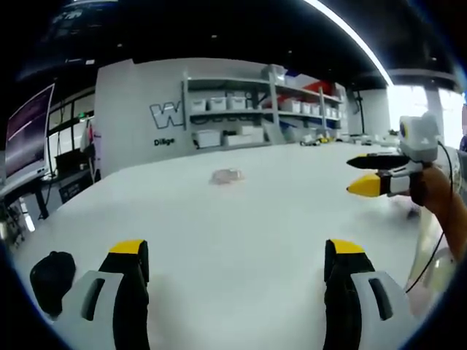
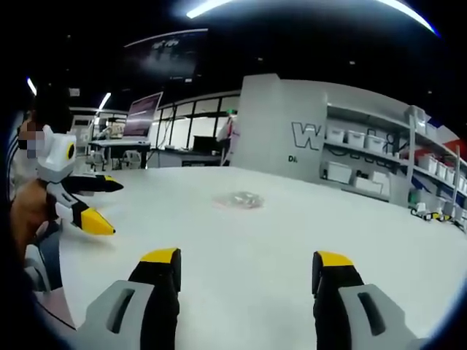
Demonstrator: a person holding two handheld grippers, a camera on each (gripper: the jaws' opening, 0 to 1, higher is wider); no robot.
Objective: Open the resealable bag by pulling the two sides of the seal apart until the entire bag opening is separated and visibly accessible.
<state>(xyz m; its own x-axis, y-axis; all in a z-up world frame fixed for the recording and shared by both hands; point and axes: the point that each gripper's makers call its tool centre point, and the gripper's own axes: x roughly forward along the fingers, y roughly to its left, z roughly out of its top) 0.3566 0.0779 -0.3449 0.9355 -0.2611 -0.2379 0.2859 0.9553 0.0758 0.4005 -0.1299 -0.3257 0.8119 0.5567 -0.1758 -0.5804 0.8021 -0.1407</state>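
Note:
A small clear resealable bag (image 1: pixel 227 176) lies flat on the white table (image 1: pixel 241 233), well ahead of both grippers; in the right gripper view the bag (image 2: pixel 238 199) sits near the table's middle. My left gripper (image 1: pixel 237 259) stands open above the near part of the table, nothing between its yellow-tipped jaws. My right gripper (image 2: pixel 248 270) is open too and holds nothing. The right gripper (image 1: pixel 372 173) enters the left gripper view from the right, held by a hand. The left gripper (image 2: pixel 91 200) shows at the left of the right gripper view.
A black object (image 1: pixel 51 281) lies at the table's near left edge. Behind the table stand shelves with white bins (image 1: pixel 241 109) and a grey wall. Monitors and desks (image 2: pixel 139 138) stand at the far left. A cable (image 1: pixel 430 248) hangs under the right hand.

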